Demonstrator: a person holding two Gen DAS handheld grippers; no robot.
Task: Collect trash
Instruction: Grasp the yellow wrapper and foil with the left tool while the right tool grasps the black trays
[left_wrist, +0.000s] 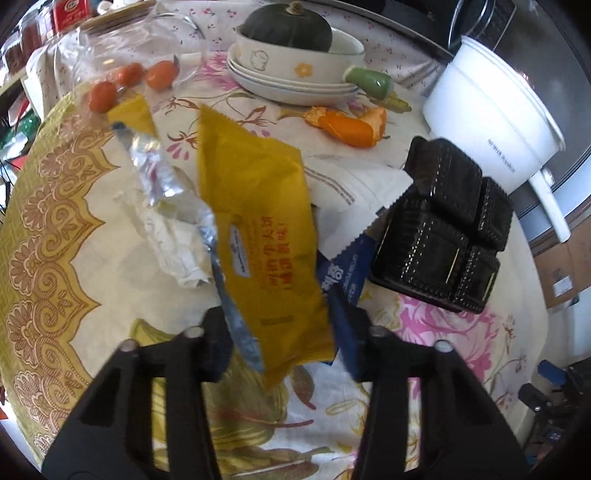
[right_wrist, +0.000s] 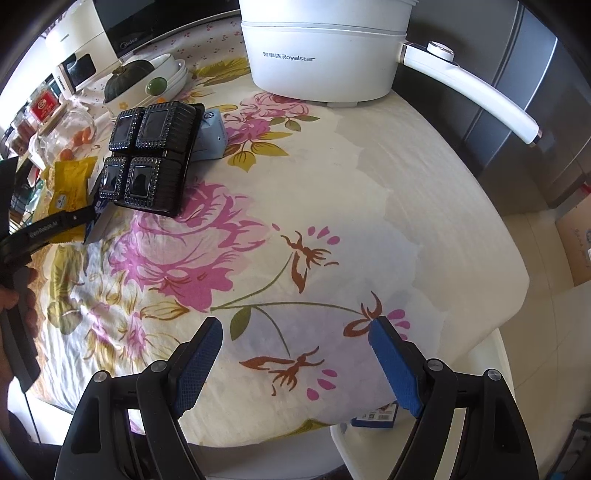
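My left gripper (left_wrist: 288, 347) is open, its fingers either side of the near end of a yellow snack wrapper (left_wrist: 258, 221) with a silver inner side, lying on the floral tablecloth. A blue and white wrapper (left_wrist: 347, 251) lies under its right edge. A crumpled white tissue (left_wrist: 173, 236) lies to the left. A black plastic tray (left_wrist: 443, 221) stands to the right, also in the right wrist view (right_wrist: 151, 155). Orange peel (left_wrist: 351, 125) lies farther back. My right gripper (right_wrist: 295, 354) is open and empty above bare tablecloth near the table's edge.
A white Royalstar electric pot (right_wrist: 325, 51) stands at the back. Stacked dishes (left_wrist: 295, 77) hold a dark green squash (left_wrist: 288, 26). A glass jar (left_wrist: 122, 48) and small orange fruits (left_wrist: 129, 77) are at the back left. A white bin rim (right_wrist: 343, 435) with a blue box shows below the table.
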